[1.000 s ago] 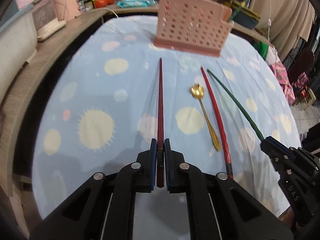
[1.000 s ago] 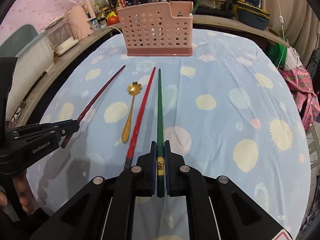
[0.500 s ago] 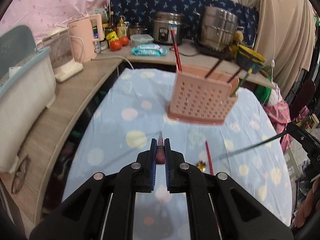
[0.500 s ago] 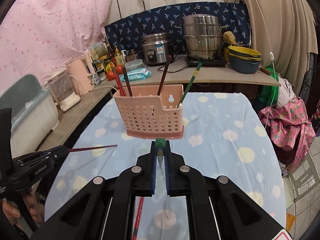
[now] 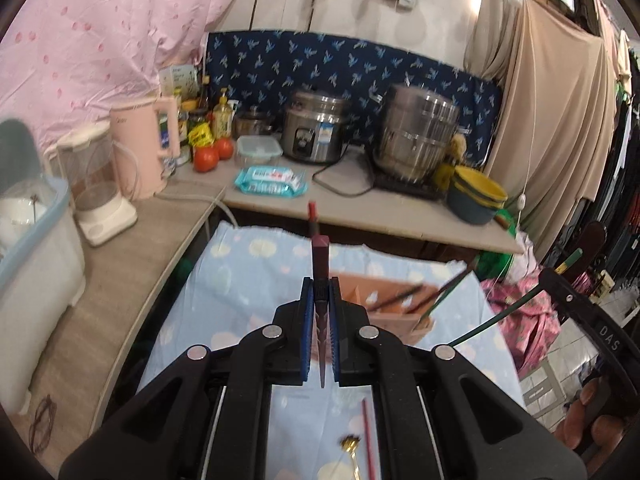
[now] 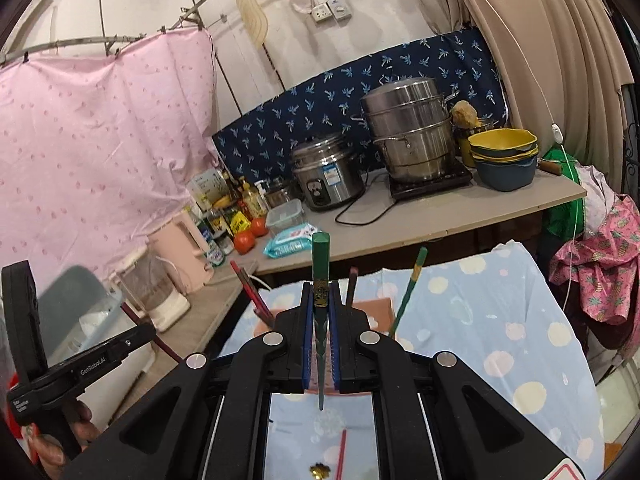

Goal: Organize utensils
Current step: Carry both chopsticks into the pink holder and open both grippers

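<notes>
My left gripper [image 5: 320,284] is shut on a dark red chopstick [image 5: 320,258], lifted with its thick end up, above the pink utensil basket [image 5: 394,312], which holds several chopsticks. My right gripper [image 6: 320,288] is shut on a green chopstick [image 6: 320,258], also raised thick end up. The basket [image 6: 380,308] shows behind its fingers. A red chopstick [image 5: 369,436] and a gold spoon [image 5: 352,450] lie on the blue dotted tablecloth [image 5: 240,280] below. The right gripper shows in the left view [image 5: 560,280], its green chopstick angling down. The left gripper shows in the right view [image 6: 140,334].
A counter [image 6: 440,216] behind the table holds a rice cooker [image 6: 326,176], a steel steamer pot [image 6: 412,136], stacked bowls [image 6: 504,156], tomatoes, bottles, a pink kettle [image 5: 146,148] and a blender. A white and blue bin [image 5: 32,248] stands at the left.
Both grippers lifted their chopsticks off the table and tilted them upright. They rose further over the basket in the last half second.
</notes>
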